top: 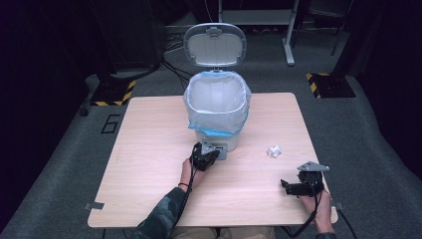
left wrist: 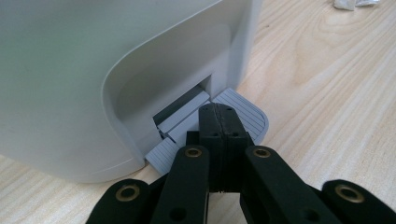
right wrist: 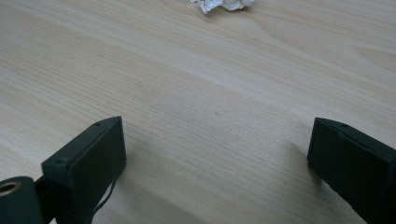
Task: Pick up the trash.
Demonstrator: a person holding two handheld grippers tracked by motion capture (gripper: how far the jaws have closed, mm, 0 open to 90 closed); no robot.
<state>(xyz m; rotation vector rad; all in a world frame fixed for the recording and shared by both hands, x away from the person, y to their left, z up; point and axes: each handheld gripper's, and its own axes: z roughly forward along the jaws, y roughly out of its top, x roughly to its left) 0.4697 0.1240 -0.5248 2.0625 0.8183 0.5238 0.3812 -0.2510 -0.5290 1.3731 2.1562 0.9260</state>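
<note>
Left gripper (left wrist: 218,112) on bin pedal (left wrist: 243,114)

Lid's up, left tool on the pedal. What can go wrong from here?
1. The shut left tool presses the grey ribbed pedal of the white lined pedal bin; slipping off would likely drop the lid.
2. The open right tool is short of the crumpled white paper; reaching may nudge it away.

place: lab or test bay | cues: dark curtained walls | hazard-striped stand bases (top: 113,92) | loose floor cables (top: 174,69) | grey carpet (top: 368,144) | lone tabletop (top: 149,144)
</note>
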